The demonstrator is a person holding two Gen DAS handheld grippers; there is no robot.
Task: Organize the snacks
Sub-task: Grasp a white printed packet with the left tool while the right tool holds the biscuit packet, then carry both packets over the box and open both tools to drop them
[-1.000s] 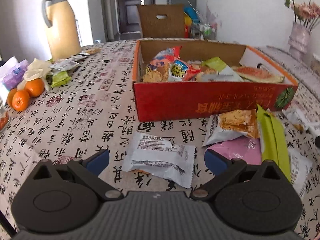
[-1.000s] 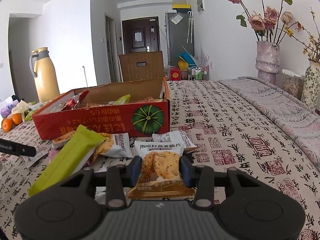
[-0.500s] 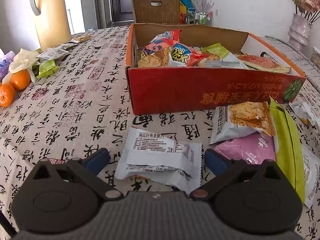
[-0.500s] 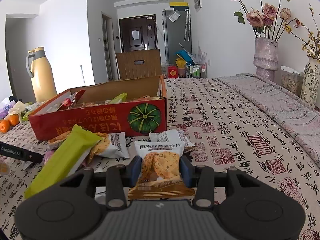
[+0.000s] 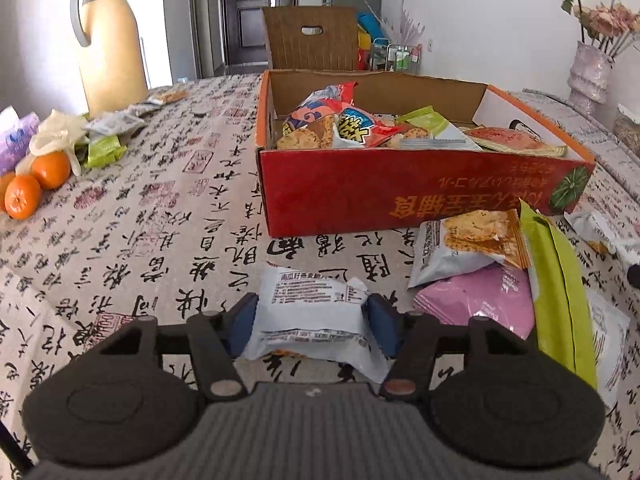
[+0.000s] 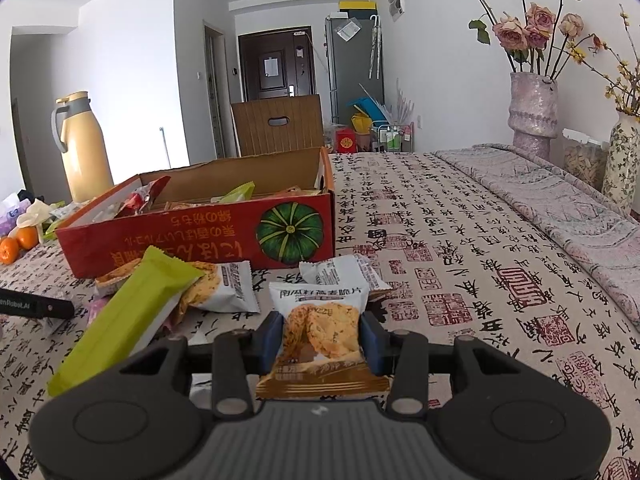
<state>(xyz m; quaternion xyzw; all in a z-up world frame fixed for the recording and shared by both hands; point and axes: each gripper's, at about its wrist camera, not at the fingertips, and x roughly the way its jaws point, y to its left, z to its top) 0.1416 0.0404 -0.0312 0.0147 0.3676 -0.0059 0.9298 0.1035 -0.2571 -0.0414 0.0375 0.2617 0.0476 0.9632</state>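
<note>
calligraphy tablecloth (image 6: 460, 248), white walls (image 6: 124, 80), dark door (image 6: 276, 66)

Yellow thermos jug (image 5: 108, 36) upright at far left table edge. Oranges (image 5: 36, 184) beside purple tissue pack (image 5: 18, 140). Calligraphy-print tablecloth (image 6: 460, 248) covers table. Pink vase with dried roses (image 6: 534, 108) at right, floral vase (image 6: 622, 160) beside it. Brown chair back (image 6: 278, 124) beyond table; dark door (image 6: 276, 64) behind.

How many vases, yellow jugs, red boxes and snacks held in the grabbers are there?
Vases: 2, the pink vase and the flowery vase
Yellow jug: 1
Red box: 1
Held snacks: 2, the white packet in the left gripper and the cracker packet in the right gripper
Total: 6
</note>
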